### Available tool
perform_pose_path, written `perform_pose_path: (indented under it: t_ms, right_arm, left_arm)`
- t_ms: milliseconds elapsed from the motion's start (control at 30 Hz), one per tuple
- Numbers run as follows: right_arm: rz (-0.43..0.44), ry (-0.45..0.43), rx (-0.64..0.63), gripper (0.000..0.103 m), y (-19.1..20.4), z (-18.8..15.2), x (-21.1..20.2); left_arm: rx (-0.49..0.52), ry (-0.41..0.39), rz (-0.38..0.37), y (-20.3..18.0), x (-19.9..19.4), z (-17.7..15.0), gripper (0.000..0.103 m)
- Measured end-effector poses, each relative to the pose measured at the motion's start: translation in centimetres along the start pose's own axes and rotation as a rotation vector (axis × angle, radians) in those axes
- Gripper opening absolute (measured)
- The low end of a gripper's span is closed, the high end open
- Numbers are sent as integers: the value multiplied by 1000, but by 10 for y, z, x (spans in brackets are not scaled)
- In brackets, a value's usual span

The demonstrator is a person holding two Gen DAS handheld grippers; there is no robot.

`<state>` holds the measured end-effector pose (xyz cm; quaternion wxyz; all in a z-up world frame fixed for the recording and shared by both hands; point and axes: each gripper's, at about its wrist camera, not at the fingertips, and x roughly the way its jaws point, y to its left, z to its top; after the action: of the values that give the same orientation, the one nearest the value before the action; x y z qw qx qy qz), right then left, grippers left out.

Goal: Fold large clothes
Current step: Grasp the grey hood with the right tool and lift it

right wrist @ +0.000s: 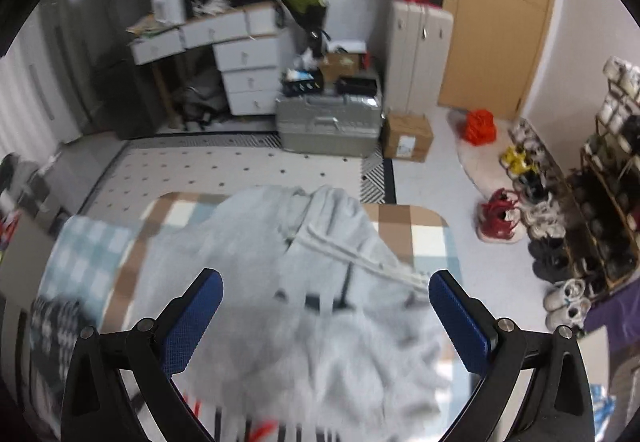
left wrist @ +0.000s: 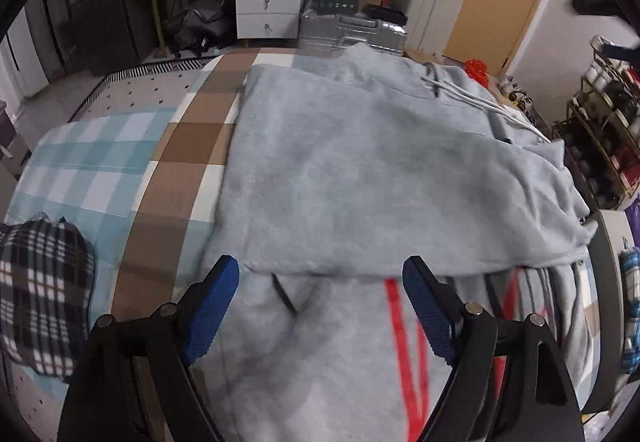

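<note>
A large pale grey hoodie [left wrist: 360, 177] with white drawstrings [left wrist: 472, 97] lies spread on a checked blanket [left wrist: 120, 169], one part folded over the body. In the left wrist view my left gripper [left wrist: 320, 274] hovers just above the near fold edge, jaws wide apart with only cloth below them. From higher up, the right wrist view shows the same hoodie [right wrist: 304, 242], blurred. My right gripper [right wrist: 326, 284] is open above it, nothing between its blue pads [right wrist: 460, 326].
A plaid cloth [left wrist: 44, 294] lies at the blanket's near left. Red stripes [left wrist: 404, 342] show on the fabric near my left gripper. Beyond the blanket stand a white drawer unit [right wrist: 248, 73], a metal case [right wrist: 328, 121], a cardboard box [right wrist: 408, 137] and shoe racks [right wrist: 600, 201].
</note>
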<state>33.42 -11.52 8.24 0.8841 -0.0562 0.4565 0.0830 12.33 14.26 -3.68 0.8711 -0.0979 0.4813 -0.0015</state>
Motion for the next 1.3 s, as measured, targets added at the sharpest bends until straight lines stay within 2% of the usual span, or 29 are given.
perform_pose_path:
  t_ms: [100, 133, 200, 233, 333, 467, 533, 633, 667, 700, 733, 767, 800, 900, 1000, 1167, 1300]
  right_arm:
    - [-111, 142, -30, 101, 8, 28, 108]
    - [-130, 168, -53, 99, 10, 32, 130]
    - [-171, 209, -116, 86, 17, 46, 179]
    - [-184, 220, -131, 85, 20, 53, 201]
    - [-168, 231, -102, 85, 20, 66, 248]
    - [-188, 248, -75, 85, 23, 75, 298]
    - [-235, 285, -98, 76, 28, 72, 316]
    - [-310, 262, -129, 67, 34, 76, 323]
    - [-317, 273, -142, 61, 35, 76, 325]
    - [-325, 275, -153, 46, 36, 76, 326]
    - [-336, 283, -160, 38, 37, 76, 327]
    - [-346, 285, -155, 22, 39, 76, 326]
    - [-345, 286, -145, 12, 38, 77, 325]
    - [-295, 271, -39, 8, 27, 81, 316]
    - [-139, 194, 88, 6, 17, 83, 285]
    - [-71, -38, 65, 6, 20, 70, 194]
    - [-6, -125, 17, 6, 24, 36, 129]
  left_arm:
    - [1, 3, -41, 17, 1, 0, 81]
    - [-3, -3, -34, 23, -1, -1, 81]
    - [7, -26, -59, 29, -10, -4, 81]
    - [12, -30, -69, 31, -11, -5, 81]
    - [14, -29, -80, 35, -10, -5, 81]
    - [-16, 34, -88, 42, 3, -6, 81]
    - [-28, 58, -105, 45, 5, -6, 81]
    - [-68, 67, -126, 51, 5, -7, 81]
    - [-81, 66, -133, 53, 4, -6, 81]
    - [-91, 66, -142, 53, 3, -6, 81]
    - [-99, 66, -150, 53, 3, -5, 81]
    - [-102, 64, -158, 52, 2, -5, 81]
    - [-101, 64, -159, 51, 2, -6, 81]
    - [-91, 70, -168, 48, 1, -10, 81]
    - [-85, 71, -169, 47, -2, -14, 81]
    - [-84, 56, -200, 42, -9, -15, 81]
    - [-77, 17, -191, 39, -14, -13, 81]
